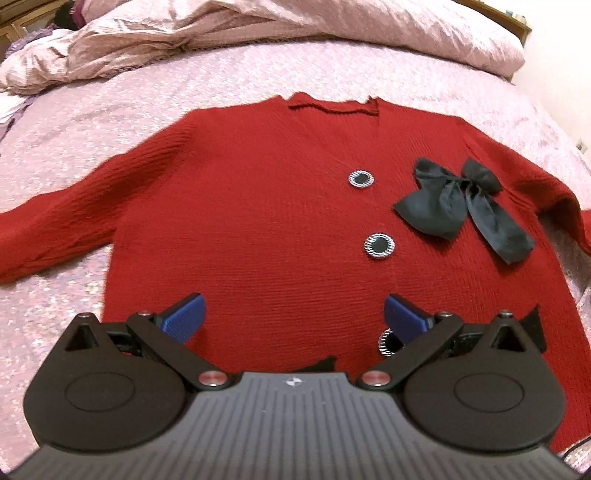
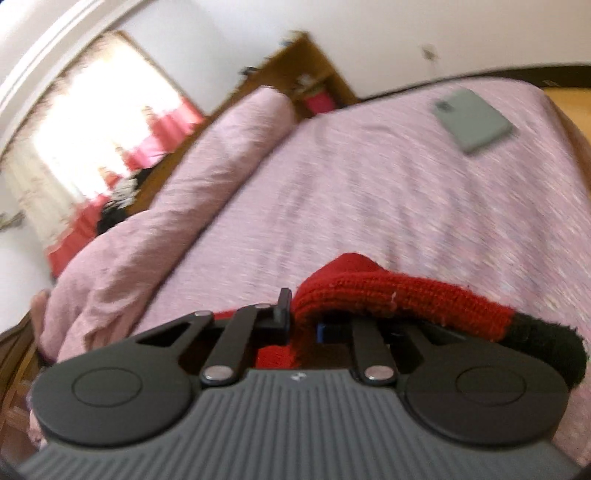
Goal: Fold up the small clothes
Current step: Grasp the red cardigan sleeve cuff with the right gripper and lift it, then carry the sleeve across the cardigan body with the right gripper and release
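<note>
1. The left gripper (image 1: pixel 294 314) hovers low over the hem end of the red cardigan (image 1: pixel 258 221), pointing along it toward the collar (image 1: pixel 334 105); its blue fingers (image 1: pixel 184 317) stand wide apart, released, with nothing between them.
2. The cardigan lies flat, front up, on the pink bed (image 1: pixel 74 122), its left sleeve (image 1: pixel 51 229) stretched out to the side.
3. Only the left view shows the garment's front: two silver-rimmed buttons (image 1: pixel 361 179) in a line down the middle, a third partly hidden behind the right finger, and a black bow (image 1: pixel 461 199) to their right. A crumpled duvet (image 1: pixel 258 33) lies beyond the collar.
4. The right gripper (image 2: pixel 301 321) is tilted, raised over the bed, its fingers clenched on a fold of red knit: a cuff (image 2: pixel 406 299) with black trim (image 2: pixel 546 343) draped across its right side.
5. Only the right view, which is blurred, shows a grey phone (image 2: pixel 472 118) lying well apart on the bed, a bright curtained window (image 2: pixel 92 122) and a wooden shelf (image 2: pixel 306 74) against the wall.
</note>
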Motion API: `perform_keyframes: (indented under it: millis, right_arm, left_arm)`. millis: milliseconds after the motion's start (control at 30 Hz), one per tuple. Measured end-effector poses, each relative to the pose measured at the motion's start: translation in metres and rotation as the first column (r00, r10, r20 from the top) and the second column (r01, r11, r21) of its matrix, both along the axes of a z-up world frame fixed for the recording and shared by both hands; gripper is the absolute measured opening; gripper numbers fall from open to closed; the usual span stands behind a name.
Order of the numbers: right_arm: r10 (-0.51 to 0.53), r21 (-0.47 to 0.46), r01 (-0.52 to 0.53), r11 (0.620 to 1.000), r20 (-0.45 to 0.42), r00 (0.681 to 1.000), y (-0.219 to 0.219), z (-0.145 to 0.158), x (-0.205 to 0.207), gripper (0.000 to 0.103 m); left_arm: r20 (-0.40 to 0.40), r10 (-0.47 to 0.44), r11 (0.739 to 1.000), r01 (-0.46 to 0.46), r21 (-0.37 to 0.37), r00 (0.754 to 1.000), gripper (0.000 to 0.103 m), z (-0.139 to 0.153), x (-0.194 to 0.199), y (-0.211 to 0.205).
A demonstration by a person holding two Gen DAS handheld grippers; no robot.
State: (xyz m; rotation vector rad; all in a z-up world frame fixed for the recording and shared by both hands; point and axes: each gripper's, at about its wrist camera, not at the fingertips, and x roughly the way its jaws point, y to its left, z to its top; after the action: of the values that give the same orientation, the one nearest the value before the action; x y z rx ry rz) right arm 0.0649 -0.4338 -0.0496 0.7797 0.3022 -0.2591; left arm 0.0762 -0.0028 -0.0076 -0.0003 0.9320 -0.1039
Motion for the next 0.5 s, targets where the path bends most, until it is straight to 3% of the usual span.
perform_keyframes:
  millis: [233, 500]
  right_arm:
    - [0.160, -0.124, -0.148, 0.981, 0.094, 0.983, 0.041, 0.042, 0.022, 0.015]
    - [0.321, -0.215, -0.282, 0.935, 0.171, 0.932, 0.101, 0.080, 0.044, 0.015]
  left_arm:
    - [0.017, 0.059, 0.998, -0.059, 0.019, 0.998, 0.103, 0.009, -0.008, 0.028]
    - [0.021, 0.134, 0.991, -0.134, 0.006, 0.991, 0.103, 0.011, -0.012, 0.056]
